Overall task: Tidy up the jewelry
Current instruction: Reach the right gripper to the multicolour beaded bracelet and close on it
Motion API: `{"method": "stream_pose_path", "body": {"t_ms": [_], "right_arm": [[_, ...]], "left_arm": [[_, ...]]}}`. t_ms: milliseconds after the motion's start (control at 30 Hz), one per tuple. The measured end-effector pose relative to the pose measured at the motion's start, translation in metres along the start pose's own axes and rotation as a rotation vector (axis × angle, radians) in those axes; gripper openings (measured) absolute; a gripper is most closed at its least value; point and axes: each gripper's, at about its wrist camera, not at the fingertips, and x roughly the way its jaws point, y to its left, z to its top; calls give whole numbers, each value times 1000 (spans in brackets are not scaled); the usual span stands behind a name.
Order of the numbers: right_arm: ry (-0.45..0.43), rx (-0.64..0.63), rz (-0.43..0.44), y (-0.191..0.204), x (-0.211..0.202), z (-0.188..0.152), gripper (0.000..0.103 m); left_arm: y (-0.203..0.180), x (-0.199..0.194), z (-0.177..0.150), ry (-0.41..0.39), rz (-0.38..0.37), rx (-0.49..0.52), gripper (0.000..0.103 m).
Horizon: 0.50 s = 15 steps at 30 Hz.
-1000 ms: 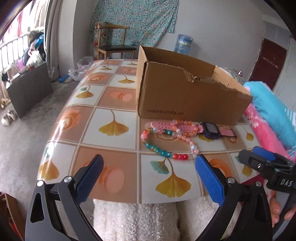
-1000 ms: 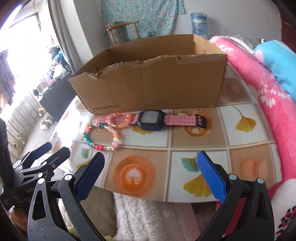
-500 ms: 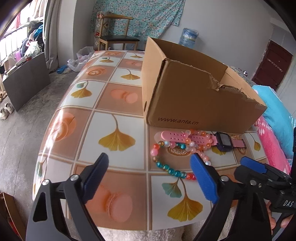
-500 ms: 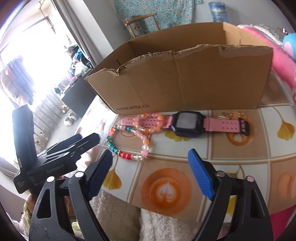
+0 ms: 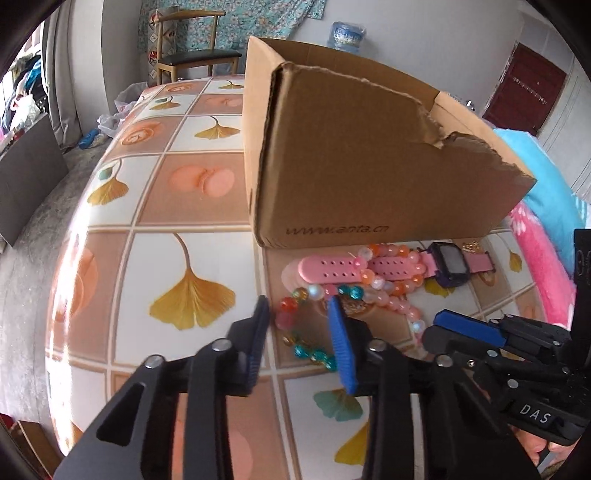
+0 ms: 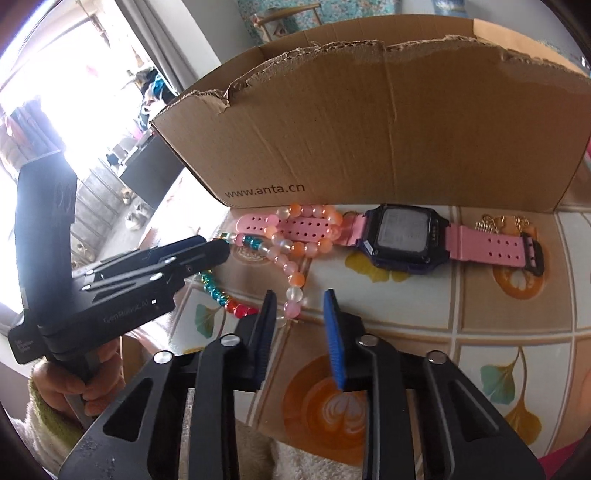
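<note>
Patterned with ginkgo leaves and coffee cups, the surface carries a torn cardboard box printed with a web address. Just in front of the box a pink-strapped watch is laid flat, its long strap end passing through a loop of a beaded bracelet. A thin gold chain is seen beside the watch's buckle end, close to the box wall.

The left claw is pointed steeply down at the bracelet's coloured end; its jaws are closing, and red, pink and teal beads are seen between the blue pads, though whether they are yet pressed cannot be told. The right claw is lowered over the pale pink end of the same bracelet; its jaws are also closing, with a few beads lying just ahead of the gap and no contact visible. The two claws are held close together, each in a hand.

A wooden chair and a water bottle are seen behind the surface.
</note>
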Motion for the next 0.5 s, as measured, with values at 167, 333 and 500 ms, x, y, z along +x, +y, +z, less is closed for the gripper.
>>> {"method": "stream_pose_path", "body": {"t_ms": [167,333,500], "right_arm": [[3,-62,-26,12,1,4,10],[-1,-158,-91,32,10,5,9],[8,-167,-101,32,10,4,8]], "left_arm": [[-4,1,2,19,23,35,28],[-13,3,2,35,102,106,28],[-15,3,-2,15,138,140,28]]}}
